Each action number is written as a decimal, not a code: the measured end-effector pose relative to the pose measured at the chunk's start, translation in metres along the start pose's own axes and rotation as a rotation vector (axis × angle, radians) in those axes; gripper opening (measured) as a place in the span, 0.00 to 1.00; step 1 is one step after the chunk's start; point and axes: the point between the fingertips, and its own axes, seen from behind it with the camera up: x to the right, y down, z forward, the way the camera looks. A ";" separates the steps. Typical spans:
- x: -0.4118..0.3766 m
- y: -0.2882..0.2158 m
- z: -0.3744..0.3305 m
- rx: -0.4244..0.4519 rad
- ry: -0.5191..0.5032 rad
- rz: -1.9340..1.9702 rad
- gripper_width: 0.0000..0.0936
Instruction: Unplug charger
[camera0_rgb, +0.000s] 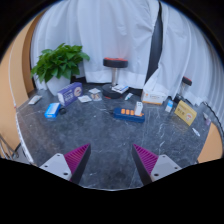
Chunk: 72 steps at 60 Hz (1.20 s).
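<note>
A dark blue strip with orange spots (127, 113) lies on the grey table (110, 140), well beyond my fingers. A small white block (139, 105) stands at its right end; it may be the charger, but it is too small to tell. My gripper (111, 155) is low over the near part of the table, far short of the strip. Its fingers are spread wide, with the magenta pads (76, 158) facing each other and nothing between them.
A potted green plant (60, 63) stands at the far left. A purple box (70, 93) and a blue object (52, 111) lie near it. A yellow box (186, 112) sits at the far right. A round stool (116, 63) stands behind the table before white curtains.
</note>
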 end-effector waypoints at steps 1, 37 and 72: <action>0.009 -0.002 0.009 0.004 0.013 0.005 0.91; 0.136 -0.121 0.244 0.185 0.157 0.106 0.49; 0.197 -0.287 0.097 0.559 0.113 0.105 0.09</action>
